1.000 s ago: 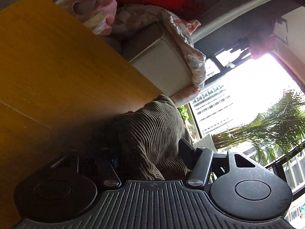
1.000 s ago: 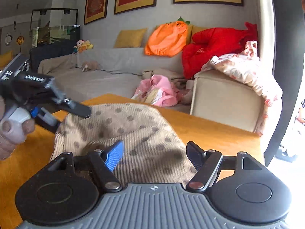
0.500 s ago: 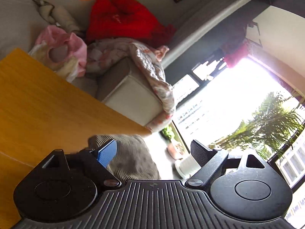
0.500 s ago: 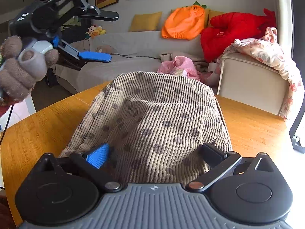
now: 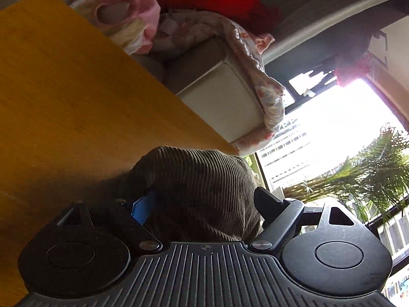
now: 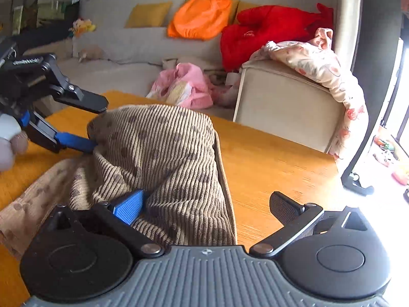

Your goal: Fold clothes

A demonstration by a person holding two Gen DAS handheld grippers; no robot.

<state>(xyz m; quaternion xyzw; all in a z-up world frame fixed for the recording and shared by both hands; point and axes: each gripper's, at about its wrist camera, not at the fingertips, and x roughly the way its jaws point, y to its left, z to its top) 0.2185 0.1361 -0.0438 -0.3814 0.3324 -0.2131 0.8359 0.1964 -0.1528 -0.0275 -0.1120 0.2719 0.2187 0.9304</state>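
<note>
Between the spread fingers of the left gripper [image 5: 204, 204] sits a bunched fold of the brown corduroy garment [image 5: 202, 186]; the jaws stand wide and unclenched around it, the blue pad [image 5: 141, 206] pressed against the cloth on one side and the black finger [image 5: 267, 200] just beside it on the other. From the right wrist view this same gripper [image 6: 98, 125] reaches in from the left, its black finger lying over the top of the raised cloth and its blue finger tucked into the fold beneath, with part of a hand [image 6: 11, 140] showing behind it.

The right gripper [image 6: 207, 204] is also released, jaws wide apart. Its blue pad [image 6: 129, 206] touches the near edge of the garment [image 6: 163, 153], while its black finger [image 6: 283, 206] hangs over bare wood, clear of the cloth.

The garment, ribbed and dotted with darker spots, lies on the orange-brown tabletop [image 6: 271, 163], humped up in the middle where the left gripper meets it and trailing flat toward the near left edge.

Beyond the tabletop stands a beige armchair [image 6: 281, 105] with a floral blanket [image 6: 322, 66] draped over it. Pink clothes [image 6: 182, 87] lie on the sofa [image 6: 122, 58] behind, along with red [image 6: 268, 33] and orange [image 6: 202, 18] items and a yellow cushion [image 6: 147, 14]. A bright window [image 5: 329, 128] with palm fronds [image 5: 370, 176] outside shows in the left wrist view.
</note>
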